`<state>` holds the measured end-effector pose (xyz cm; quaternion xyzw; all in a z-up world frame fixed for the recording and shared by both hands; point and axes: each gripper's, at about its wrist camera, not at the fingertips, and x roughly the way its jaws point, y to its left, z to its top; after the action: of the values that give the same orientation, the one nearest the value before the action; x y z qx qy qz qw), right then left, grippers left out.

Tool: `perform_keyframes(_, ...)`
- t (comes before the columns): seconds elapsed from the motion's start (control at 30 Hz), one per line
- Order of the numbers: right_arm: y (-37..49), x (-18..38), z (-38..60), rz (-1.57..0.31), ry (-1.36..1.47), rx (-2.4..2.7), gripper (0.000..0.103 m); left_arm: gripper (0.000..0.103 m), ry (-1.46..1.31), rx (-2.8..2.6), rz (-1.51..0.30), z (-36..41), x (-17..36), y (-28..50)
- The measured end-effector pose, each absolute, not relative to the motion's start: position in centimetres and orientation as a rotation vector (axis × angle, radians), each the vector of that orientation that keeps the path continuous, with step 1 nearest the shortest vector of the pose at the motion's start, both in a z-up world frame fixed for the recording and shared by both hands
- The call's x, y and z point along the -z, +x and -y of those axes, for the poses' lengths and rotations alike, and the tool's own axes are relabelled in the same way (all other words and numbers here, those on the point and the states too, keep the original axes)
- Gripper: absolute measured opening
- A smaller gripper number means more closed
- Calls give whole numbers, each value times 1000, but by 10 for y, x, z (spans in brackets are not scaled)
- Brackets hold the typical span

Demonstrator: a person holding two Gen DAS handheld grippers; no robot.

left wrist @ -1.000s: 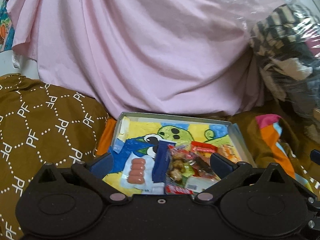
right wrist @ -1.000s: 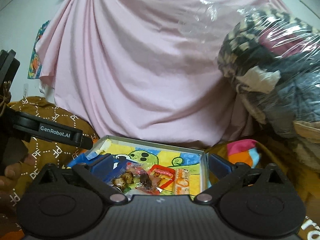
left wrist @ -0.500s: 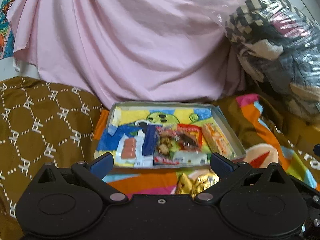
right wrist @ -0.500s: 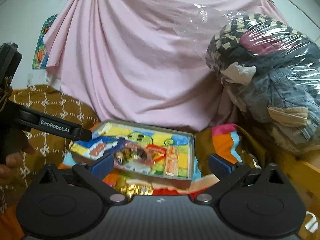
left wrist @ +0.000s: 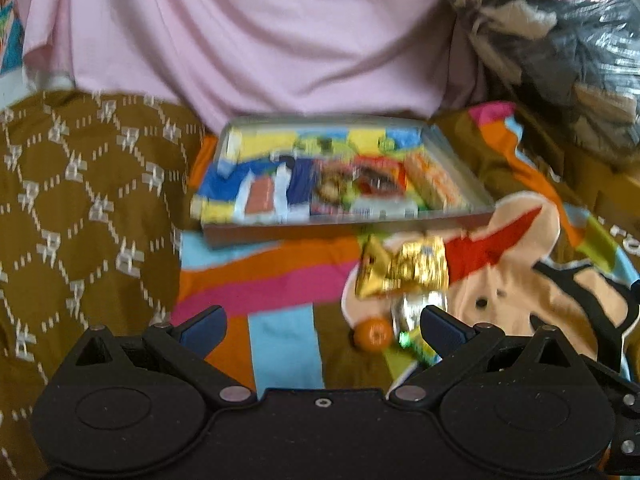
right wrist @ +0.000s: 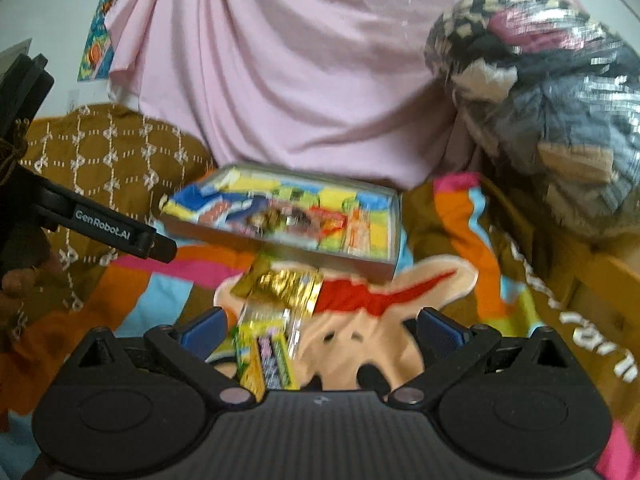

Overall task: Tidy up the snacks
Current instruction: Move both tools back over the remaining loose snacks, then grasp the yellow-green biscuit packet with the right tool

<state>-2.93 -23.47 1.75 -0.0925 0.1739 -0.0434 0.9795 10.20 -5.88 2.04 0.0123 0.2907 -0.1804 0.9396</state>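
Note:
A shallow grey tray (left wrist: 344,226) (right wrist: 280,242) with a cartoon lining holds several snack packets and sits on a colourful blanket. In front of it lie a gold foil packet (left wrist: 404,266) (right wrist: 284,284), a silver packet (left wrist: 418,306), a small orange round snack (left wrist: 372,334) and a yellow-green packet (right wrist: 266,354). My left gripper (left wrist: 322,326) is open and empty, well short of the tray. My right gripper (right wrist: 320,330) is open and empty over the yellow-green packet. The left gripper's arm (right wrist: 108,230) shows at the left of the right wrist view.
A brown patterned cushion (left wrist: 84,208) lies left of the tray. A pink cloth (left wrist: 260,40) hangs behind it. A plastic-wrapped bundle of clothes (right wrist: 536,92) sits at the right. A wooden edge (right wrist: 600,280) runs at the far right.
Both grippers have pulled back from the tray, so it looks farther away. Loose snacks on the blanket in front of it have come into view. Both stay open and empty.

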Motion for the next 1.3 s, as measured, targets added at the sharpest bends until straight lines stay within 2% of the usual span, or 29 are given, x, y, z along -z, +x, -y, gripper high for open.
perform_keyframes(0.27,-26,11,233,-490,-147,87,103,102,15,346,-736,54,10,105)
perform_keyframes(0.5,-13,21,232,-576,-138,94,103,102,55,330,-785,58,25,109)
perform_keyframes(1.3,13,43,227,-693,-112,112,103,102,127,359,-783,67,40,119)
